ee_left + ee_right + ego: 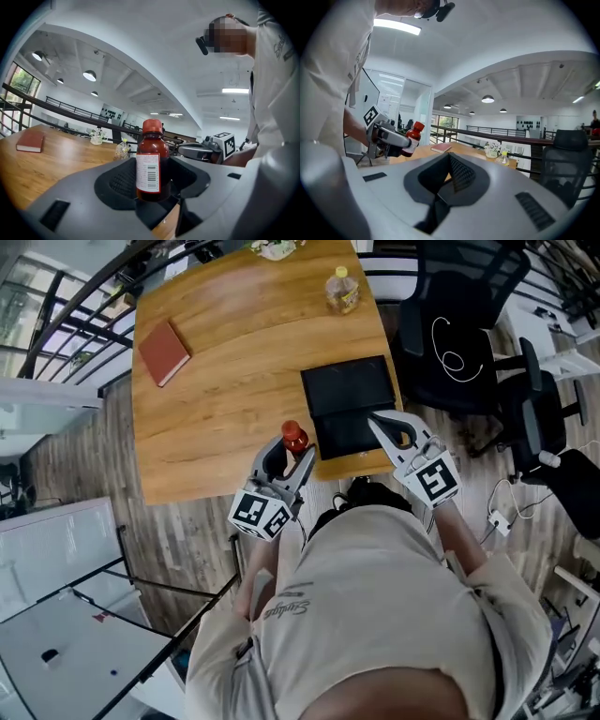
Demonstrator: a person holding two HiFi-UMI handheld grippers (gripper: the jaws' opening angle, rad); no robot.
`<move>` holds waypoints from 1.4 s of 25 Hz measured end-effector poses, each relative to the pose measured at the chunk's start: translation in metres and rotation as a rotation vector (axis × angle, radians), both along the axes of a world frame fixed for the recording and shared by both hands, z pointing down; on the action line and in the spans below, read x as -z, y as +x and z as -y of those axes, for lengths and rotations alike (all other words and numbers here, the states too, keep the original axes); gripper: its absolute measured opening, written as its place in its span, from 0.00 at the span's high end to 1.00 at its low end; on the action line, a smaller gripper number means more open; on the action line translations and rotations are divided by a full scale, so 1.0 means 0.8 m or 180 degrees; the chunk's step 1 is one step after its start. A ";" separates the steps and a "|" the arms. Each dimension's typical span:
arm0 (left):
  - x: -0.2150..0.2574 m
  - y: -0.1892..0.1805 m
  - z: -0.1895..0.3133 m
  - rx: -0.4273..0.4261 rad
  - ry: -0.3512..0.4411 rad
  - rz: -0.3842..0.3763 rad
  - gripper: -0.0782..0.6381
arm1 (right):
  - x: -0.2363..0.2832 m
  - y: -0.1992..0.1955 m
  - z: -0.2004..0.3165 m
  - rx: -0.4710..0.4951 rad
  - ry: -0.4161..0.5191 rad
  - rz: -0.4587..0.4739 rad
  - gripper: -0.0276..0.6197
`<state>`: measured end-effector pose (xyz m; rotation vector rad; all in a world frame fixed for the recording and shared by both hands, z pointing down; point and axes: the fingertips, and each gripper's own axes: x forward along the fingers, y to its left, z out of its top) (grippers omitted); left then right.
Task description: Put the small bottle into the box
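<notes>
The small bottle [293,438], dark red with a red cap and a white label, stands upright between the jaws of my left gripper [289,452] above the table's near edge. The left gripper view shows the bottle [151,164] clamped in the left gripper [151,183]. The black box [349,390] lies open on the wooden table [225,381], just right of the bottle. My right gripper [379,424] hangs over the box's near half, jaws shut and empty. In the right gripper view, the right gripper [448,155] holds nothing, and the bottle [412,135] shows at left.
A red book [163,352] lies at the table's far left. A yellowish bottle [342,291] and a small flower vase [277,248] stand at the far edge. Black office chairs [469,324] stand right of the table. A railing [66,324] runs along the left.
</notes>
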<state>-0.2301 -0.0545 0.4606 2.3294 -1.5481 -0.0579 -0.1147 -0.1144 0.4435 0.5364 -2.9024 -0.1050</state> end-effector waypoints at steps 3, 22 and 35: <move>0.009 0.021 0.035 -0.0135 0.0012 0.0062 0.58 | -0.007 0.015 0.021 -0.0001 0.0135 -0.0084 0.97; -0.031 0.079 0.120 -0.0447 -0.0274 0.0575 0.58 | -0.064 0.093 0.127 -0.0501 -0.0460 0.0336 0.97; -0.121 0.130 0.129 -0.1254 -0.0771 0.1125 0.58 | -0.100 0.107 0.104 -0.0433 -0.0538 0.0112 0.97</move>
